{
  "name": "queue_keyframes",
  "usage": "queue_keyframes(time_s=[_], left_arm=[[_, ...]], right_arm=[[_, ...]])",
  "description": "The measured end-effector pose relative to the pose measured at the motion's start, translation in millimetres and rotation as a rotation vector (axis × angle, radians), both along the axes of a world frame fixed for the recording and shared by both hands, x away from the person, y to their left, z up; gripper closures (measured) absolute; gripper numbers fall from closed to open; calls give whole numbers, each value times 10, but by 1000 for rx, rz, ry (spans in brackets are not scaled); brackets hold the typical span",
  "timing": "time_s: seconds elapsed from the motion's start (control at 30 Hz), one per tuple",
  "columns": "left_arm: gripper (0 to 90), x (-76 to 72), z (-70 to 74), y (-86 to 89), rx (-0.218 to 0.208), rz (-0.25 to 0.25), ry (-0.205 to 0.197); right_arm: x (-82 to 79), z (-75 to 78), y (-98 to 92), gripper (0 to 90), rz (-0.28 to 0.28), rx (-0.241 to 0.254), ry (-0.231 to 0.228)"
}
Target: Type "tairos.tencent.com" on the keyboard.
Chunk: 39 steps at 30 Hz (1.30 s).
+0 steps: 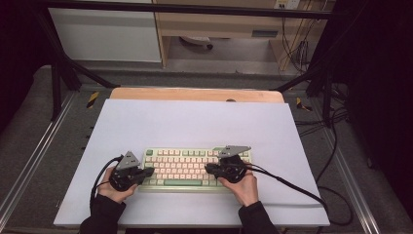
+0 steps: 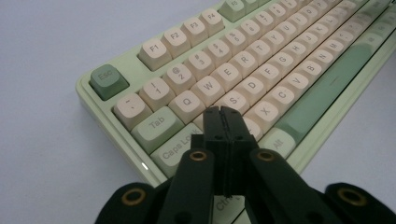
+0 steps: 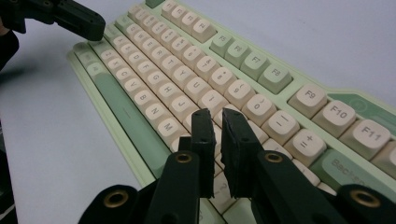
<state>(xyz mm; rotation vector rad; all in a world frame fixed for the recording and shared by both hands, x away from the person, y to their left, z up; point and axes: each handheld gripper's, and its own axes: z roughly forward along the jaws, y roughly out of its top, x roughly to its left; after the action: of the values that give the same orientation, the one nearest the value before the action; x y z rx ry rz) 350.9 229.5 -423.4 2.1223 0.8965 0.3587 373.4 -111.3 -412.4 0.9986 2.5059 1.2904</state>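
Observation:
A pale green keyboard with cream keys lies on the near part of a white mat. My left gripper hovers over its left end. In the left gripper view the keyboard runs away to the upper right, and the left gripper is shut with its jaws pressed together above the A and S keys. My right gripper is over the right half of the keys. In the right gripper view the right gripper stands open by a narrow gap, with nothing between its jaws, above the keyboard. The left gripper shows at the far end.
The mat covers a wooden table whose far edge shows behind it. Black cables trail off to the right across the mat and floor. A black metal frame stands around the table.

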Motion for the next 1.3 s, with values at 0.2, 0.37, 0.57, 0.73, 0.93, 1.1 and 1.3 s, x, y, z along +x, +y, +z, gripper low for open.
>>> queue_keyframes(time_s=[0.2,0.37,0.57,0.73,0.93,1.1,1.3], left_arm=[[898,2,-2,-2,1,-1,1],[899,0,0,-1,-1,-1,-1],[899,0,0,0,-2,-1,-1],[899,-1,-1,-2,-2,-3,-2],[898,1,-1,0,-1,-1,-2],[899,0,-1,2,-1,-1,-2],[899,0,1,4,-1,0,-2]], right_arm=[[66,-28,72,881,-12,1,6],[114,-25,156,900,-15,3,4],[174,-58,268,900,-15,-7,6],[211,-112,329,900,-18,-6,15],[231,-142,360,900,-15,-16,11],[239,-161,379,900,-12,-28,11],[242,-175,386,900,-10,-30,11]])
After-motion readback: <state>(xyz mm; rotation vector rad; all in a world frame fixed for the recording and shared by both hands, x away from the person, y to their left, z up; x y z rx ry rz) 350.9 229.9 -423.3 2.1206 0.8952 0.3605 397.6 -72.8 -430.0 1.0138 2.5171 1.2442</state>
